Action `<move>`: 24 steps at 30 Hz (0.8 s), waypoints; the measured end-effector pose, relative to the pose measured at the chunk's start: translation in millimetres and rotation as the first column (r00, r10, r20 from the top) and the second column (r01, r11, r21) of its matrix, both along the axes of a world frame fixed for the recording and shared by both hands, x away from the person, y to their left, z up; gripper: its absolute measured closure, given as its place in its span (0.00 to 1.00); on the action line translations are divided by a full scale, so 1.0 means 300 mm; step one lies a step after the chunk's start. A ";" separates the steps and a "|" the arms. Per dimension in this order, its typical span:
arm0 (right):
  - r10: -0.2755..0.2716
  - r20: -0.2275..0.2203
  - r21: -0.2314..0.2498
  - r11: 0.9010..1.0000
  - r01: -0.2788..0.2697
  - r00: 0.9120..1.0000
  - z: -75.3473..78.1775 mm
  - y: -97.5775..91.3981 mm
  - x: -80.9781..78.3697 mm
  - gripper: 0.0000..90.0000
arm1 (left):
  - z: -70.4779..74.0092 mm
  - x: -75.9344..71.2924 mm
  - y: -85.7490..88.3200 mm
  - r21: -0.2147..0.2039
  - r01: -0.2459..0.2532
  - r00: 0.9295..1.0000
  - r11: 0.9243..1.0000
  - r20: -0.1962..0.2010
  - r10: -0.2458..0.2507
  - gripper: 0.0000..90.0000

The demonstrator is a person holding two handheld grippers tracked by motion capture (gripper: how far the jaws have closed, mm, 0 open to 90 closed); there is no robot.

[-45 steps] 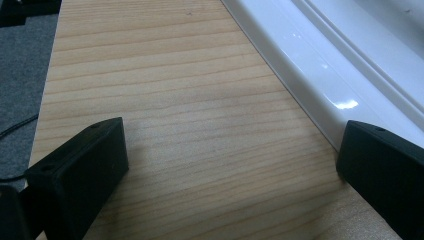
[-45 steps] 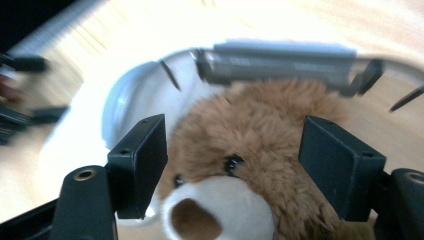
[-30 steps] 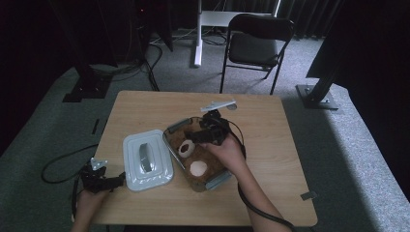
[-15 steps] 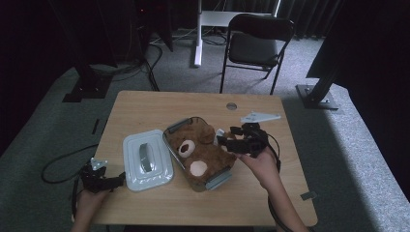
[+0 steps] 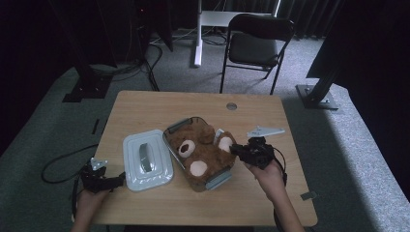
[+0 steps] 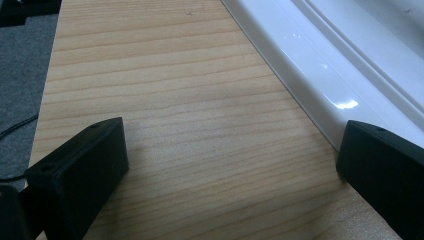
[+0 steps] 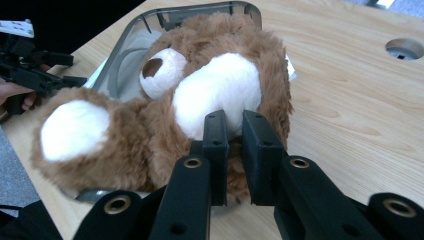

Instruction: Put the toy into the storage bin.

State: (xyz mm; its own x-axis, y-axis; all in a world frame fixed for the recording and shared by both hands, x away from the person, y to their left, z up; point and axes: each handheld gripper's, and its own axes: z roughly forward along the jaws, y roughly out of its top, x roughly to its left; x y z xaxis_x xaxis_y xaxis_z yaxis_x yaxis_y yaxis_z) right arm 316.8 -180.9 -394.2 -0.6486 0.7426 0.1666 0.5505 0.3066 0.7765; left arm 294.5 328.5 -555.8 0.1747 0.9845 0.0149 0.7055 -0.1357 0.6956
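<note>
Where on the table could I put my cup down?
The far strip of the light wooden table, beyond the grey bin holding the brown plush bear, is bare. The middle is crowded, with the pale blue lid beside the bin.

Stood on grey carpet: a light wooden table with rounded corners and a round cable hole near the far edge. Lay directly on the top: a pale blue-white lid at the left, and just beside it a grey container, set at an angle and overfilled by a brown plush bear.
</note>
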 end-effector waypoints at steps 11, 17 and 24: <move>0.023 -0.067 -0.031 0.999 -0.025 0.998 -0.059 0.108 0.087 0.95 | 0.000 0.000 0.000 -0.001 -0.001 1.000 1.000 0.002 0.001 0.01; 0.056 -0.119 -0.063 0.996 -0.063 0.991 -0.108 0.167 0.139 0.95 | -0.001 0.000 -0.001 -0.003 -0.002 1.000 1.000 0.002 0.002 0.01; 0.074 -0.136 -0.242 0.965 -0.105 0.988 -0.143 0.228 0.177 1.00 | -0.001 0.000 -0.001 -0.003 -0.003 1.000 1.000 0.003 0.003 0.01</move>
